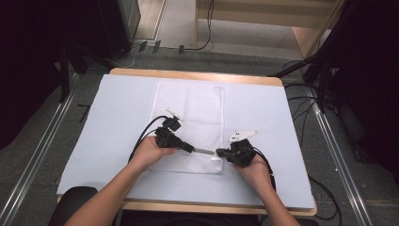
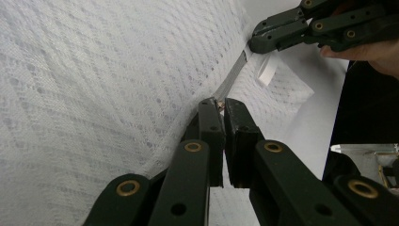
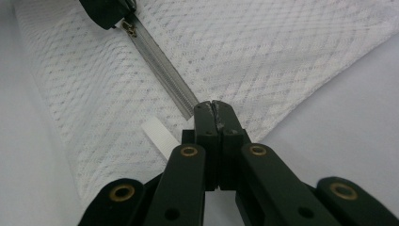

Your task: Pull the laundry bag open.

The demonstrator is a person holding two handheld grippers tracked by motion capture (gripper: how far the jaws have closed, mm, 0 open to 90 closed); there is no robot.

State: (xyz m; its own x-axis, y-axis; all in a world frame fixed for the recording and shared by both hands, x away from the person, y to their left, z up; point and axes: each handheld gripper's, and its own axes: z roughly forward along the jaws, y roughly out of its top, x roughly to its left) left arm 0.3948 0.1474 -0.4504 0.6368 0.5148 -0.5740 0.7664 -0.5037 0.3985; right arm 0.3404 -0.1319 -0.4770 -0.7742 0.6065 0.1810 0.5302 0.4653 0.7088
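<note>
A white mesh bag (image 1: pixel 190 106) lies flat on the pale table cover, and its grey zipper (image 1: pixel 203 150) runs along its near edge. My left gripper (image 1: pixel 190 148) is shut on the small metal zipper pull (image 3: pixel 129 29), which sits pinched between its jaw tips (image 2: pixel 221 104). My right gripper (image 1: pixel 219 152) is shut on the far end of the zipper (image 3: pixel 164 66), where the tape runs straight into its closed tips (image 3: pixel 214 107). The zipper (image 2: pixel 233 77) is stretched taut between the two grippers. A white fabric tag (image 3: pixel 157 136) hangs beside the right gripper (image 2: pixel 256 44).
The pale cover (image 1: pixel 117 108) spans a table with a wooden edge (image 1: pixel 188 74). The person's forearms (image 1: pixel 117 188) come in from the near side. Cables (image 1: pixel 306 108) and black stands (image 1: pixel 324 70) are on the floor to the right, and metal rails (image 1: pixel 42 150) run alongside.
</note>
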